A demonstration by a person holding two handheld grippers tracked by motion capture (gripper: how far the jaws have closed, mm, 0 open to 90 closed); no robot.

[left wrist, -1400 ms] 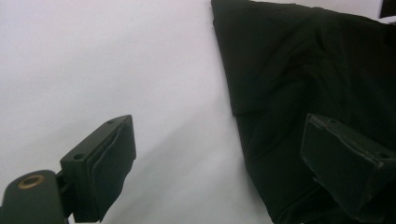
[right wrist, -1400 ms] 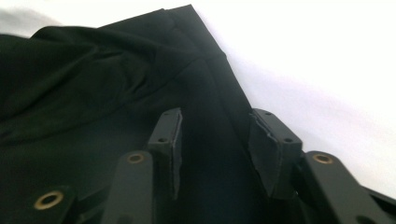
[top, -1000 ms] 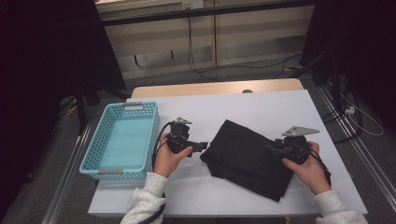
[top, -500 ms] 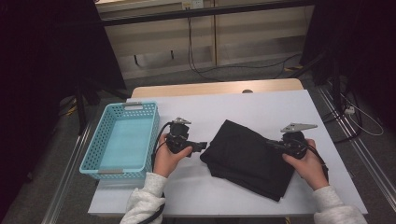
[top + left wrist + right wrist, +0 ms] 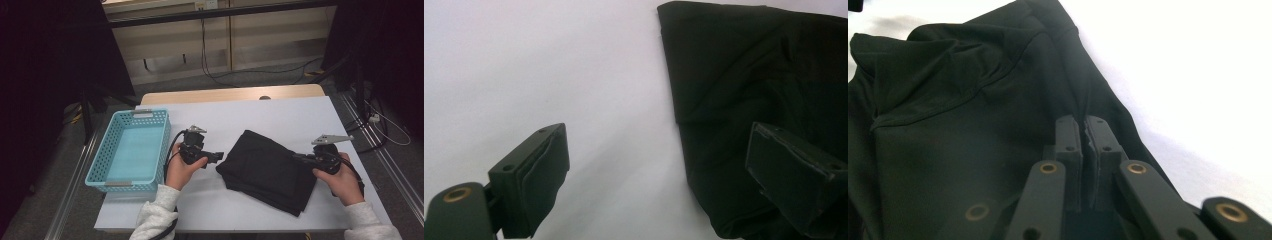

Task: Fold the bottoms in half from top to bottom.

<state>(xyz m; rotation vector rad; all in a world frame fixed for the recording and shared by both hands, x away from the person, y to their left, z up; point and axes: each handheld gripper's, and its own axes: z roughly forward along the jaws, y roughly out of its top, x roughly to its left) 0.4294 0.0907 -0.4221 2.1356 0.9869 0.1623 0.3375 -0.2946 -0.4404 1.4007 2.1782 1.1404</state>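
The folded black garment (image 5: 270,170) lay on the white surface (image 5: 280,120), well to the right of the blue basket (image 5: 131,150). The left gripper (image 5: 219,156) sat at the garment's left edge, jaws wide apart, one over bare surface and one over the cloth, gripping nothing. The right gripper (image 5: 299,157) rested on the garment's right side, jaws pressed together; whether cloth was pinched between them could not be told.

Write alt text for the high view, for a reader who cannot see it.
A folded black cloth lies on a white table, a hand-held gripper at each side: left gripper by its left edge, right gripper over its right part. A blue basket sits at the left.
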